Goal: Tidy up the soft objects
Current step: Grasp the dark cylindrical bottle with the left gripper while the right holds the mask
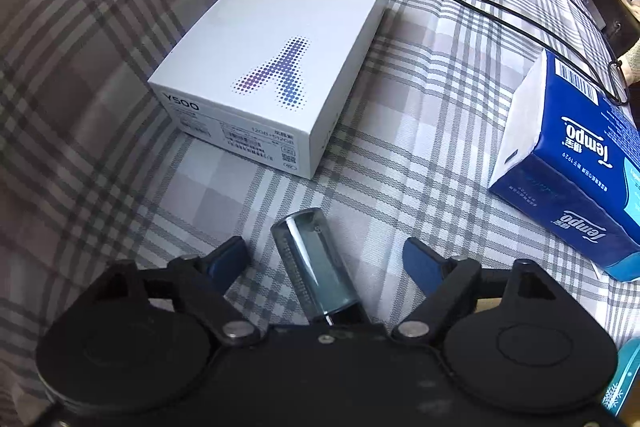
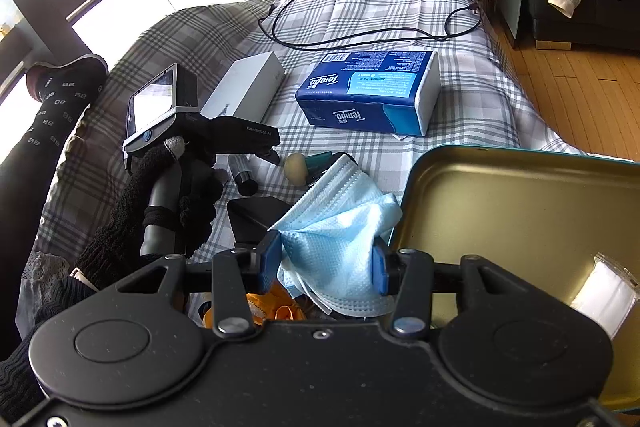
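While the right gripper pinches a limp blue face mask by its bunched middle, beside the open tin, the left gripper gapes around a clear tube, not pressing it.

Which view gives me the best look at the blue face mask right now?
The right wrist view. There the blue face mask sits crumpled and large in frame between the right gripper's jaws, beside the open tin. The left wrist view shows nothing of it, only the white box and tissue pack.
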Demonstrator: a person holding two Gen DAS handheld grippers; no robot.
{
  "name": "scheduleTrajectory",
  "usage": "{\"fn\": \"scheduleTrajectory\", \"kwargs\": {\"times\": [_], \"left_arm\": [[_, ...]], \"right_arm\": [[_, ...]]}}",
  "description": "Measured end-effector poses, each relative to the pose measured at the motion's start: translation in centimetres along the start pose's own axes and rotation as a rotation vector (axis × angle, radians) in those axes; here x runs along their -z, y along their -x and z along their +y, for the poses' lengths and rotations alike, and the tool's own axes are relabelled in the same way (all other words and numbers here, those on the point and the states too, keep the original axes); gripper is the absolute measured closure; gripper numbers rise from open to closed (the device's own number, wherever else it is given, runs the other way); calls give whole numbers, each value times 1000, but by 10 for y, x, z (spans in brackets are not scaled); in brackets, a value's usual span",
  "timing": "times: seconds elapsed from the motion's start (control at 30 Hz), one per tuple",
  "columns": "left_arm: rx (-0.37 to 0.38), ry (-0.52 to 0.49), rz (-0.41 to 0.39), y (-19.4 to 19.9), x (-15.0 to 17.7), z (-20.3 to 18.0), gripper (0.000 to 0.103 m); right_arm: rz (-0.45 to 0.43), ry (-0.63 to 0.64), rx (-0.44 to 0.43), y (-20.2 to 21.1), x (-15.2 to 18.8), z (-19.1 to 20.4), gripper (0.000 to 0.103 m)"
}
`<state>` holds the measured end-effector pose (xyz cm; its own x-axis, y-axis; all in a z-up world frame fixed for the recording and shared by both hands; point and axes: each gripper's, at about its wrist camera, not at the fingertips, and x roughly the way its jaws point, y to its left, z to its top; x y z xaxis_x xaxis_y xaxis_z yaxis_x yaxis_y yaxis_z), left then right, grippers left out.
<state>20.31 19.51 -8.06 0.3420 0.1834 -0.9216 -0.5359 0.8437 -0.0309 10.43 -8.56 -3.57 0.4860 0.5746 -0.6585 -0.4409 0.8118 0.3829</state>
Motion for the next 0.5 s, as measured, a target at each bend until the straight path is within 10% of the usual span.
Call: {"fn": "scheduleTrajectory", "kwargs": {"times": [0.2,0.5], "left_arm": [[49,32,36,9,-1,4,79],[41,130,78,39,12,13,79]], "right_arm": [[-17,19,9,8,2,5,56],[-41,29,66,22,5,9,56]]}}
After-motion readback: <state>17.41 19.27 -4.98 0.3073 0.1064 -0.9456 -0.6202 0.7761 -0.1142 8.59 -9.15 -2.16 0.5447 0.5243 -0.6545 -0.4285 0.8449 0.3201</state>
